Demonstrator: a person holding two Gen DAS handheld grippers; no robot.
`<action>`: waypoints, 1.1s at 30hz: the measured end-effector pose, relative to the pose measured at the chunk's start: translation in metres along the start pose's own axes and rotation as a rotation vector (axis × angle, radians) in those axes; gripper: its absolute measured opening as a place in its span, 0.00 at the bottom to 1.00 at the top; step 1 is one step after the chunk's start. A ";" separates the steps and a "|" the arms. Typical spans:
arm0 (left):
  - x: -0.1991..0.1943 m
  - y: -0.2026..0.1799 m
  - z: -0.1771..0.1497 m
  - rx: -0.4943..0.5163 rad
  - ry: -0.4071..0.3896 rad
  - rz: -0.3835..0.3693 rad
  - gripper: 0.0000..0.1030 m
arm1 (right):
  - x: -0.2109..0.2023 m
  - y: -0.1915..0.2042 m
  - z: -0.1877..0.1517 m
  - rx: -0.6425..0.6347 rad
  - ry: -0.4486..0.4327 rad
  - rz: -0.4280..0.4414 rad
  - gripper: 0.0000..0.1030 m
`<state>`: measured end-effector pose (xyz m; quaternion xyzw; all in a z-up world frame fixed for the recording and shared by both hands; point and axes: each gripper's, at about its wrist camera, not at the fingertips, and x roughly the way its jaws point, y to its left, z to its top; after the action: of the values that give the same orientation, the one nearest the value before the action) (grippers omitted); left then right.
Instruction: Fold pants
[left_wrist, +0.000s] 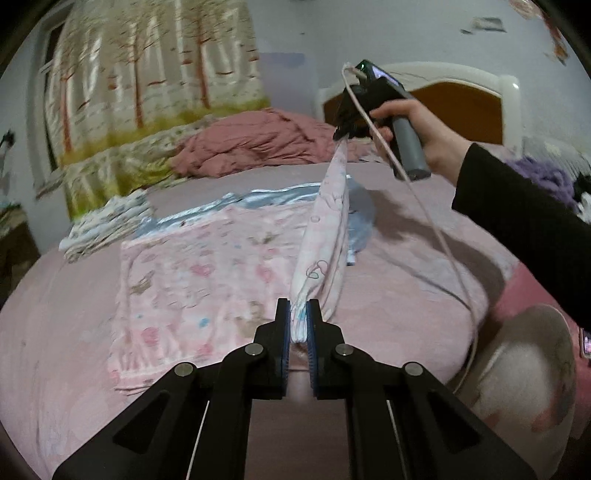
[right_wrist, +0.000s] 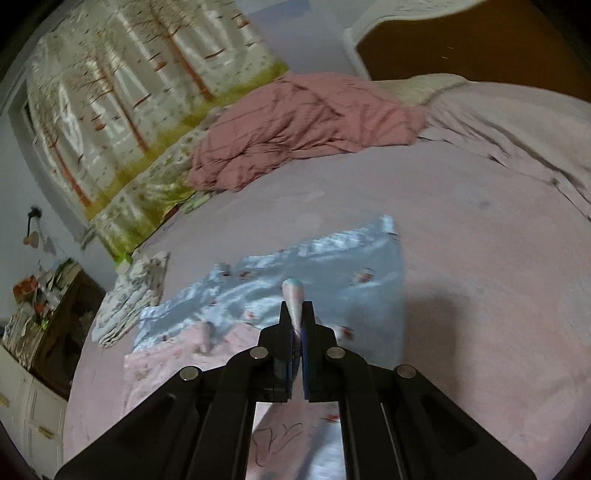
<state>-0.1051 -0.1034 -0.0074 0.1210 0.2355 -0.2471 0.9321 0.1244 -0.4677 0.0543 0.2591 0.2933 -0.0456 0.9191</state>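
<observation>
Pink printed pants (left_wrist: 192, 288) lie spread on the bed, and their near edge is lifted into a taut band (left_wrist: 328, 229) stretched between both grippers. My left gripper (left_wrist: 298, 317) is shut on one end of that band, low over the bed. My right gripper (left_wrist: 341, 134) is shut on the other end, held higher and farther back by a hand. In the right wrist view the right gripper (right_wrist: 297, 317) pinches a bunched tip of the pink fabric (right_wrist: 293, 295), and the rest of the pants (right_wrist: 177, 354) lie below left.
A light blue satin garment (right_wrist: 332, 266) lies under and behind the pants. A folded patterned cloth (left_wrist: 110, 225) sits at the left. A crumpled mauve duvet (left_wrist: 255, 140) lies at the back. A cable (left_wrist: 443, 243) hangs from the right gripper. A dresser (right_wrist: 48, 325) stands beside the bed.
</observation>
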 end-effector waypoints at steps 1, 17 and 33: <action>0.001 0.007 -0.001 -0.014 0.005 0.010 0.08 | 0.002 0.009 0.003 -0.009 0.000 0.002 0.03; 0.001 0.096 -0.038 -0.222 0.043 0.108 0.08 | 0.107 0.247 -0.021 -0.284 0.071 -0.038 0.03; 0.003 0.127 -0.066 -0.316 0.077 0.165 0.08 | 0.198 0.396 -0.104 -0.507 0.166 -0.022 0.03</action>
<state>-0.0625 0.0256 -0.0515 0.0014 0.2964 -0.1247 0.9469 0.3275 -0.0607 0.0485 0.0202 0.3727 0.0406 0.9269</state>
